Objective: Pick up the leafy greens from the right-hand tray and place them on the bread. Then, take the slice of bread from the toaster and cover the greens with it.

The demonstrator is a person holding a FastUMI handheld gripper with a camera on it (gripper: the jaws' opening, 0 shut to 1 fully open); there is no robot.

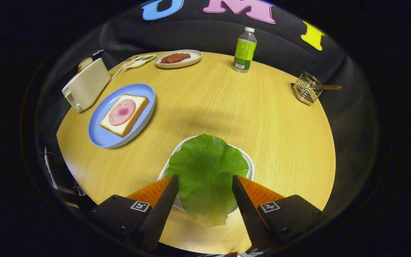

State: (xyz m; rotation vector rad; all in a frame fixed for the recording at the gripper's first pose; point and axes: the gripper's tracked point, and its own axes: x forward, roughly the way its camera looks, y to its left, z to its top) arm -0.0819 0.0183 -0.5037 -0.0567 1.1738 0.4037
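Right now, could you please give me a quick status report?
Gripper open, fingers astride the green lettuce leaf on its white tray. Ham-topped bread slice waits on blue plate. Nothing in the way.

Tongs spread apart, apparently gripping nothing

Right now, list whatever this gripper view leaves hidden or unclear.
- Grip on the leafy greens: the leaf lies between the gripper fingers; contact cannot be told.
- White tray: largely covered by the leaf.
- Bread in the toaster: just its top edge pokes out.
- Blue plate bread: its middle is covered by a ham slice.
- Wire basket: contents too small to tell.
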